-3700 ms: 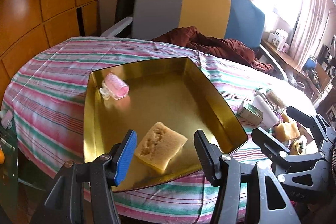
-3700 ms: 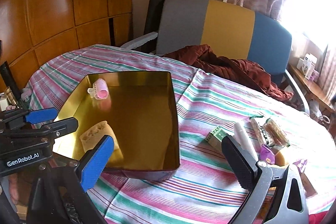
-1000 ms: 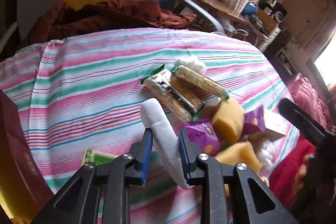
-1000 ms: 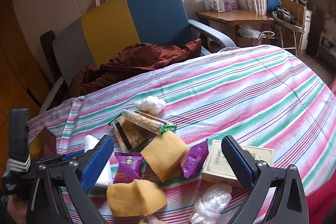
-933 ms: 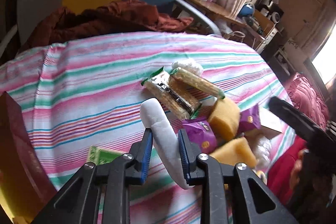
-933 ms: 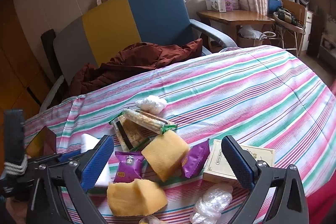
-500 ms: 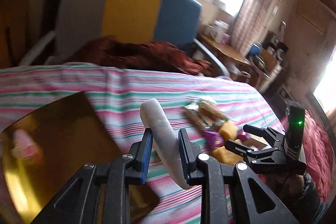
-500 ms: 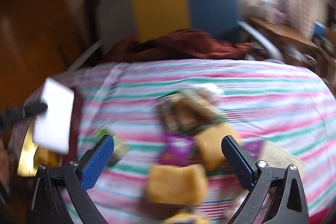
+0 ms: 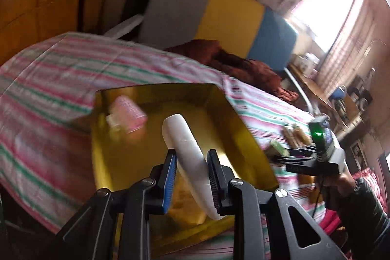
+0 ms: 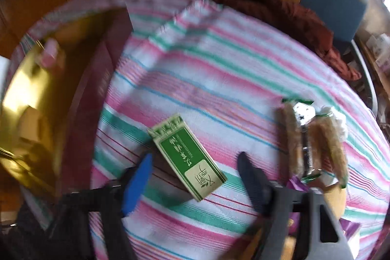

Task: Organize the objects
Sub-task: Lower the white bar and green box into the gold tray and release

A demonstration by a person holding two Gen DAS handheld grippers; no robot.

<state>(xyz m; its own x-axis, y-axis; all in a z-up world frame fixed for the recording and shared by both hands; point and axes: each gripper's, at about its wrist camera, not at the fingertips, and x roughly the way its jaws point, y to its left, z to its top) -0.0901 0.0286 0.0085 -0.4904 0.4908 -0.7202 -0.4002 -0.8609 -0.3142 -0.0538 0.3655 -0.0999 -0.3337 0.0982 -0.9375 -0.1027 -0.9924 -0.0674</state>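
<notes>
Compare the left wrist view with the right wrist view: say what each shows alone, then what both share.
Only the left wrist view shows the left gripper shut on the white foam piece, held over the gold tray, and a yellow sponge low in the tray.

Only the right wrist view shows the right gripper, whose jaws have just been closing, not yet gripping the green box between them on the cloth.

Both show the tray, the pink curler inside it, the striped tablecloth and the snack bars.
</notes>
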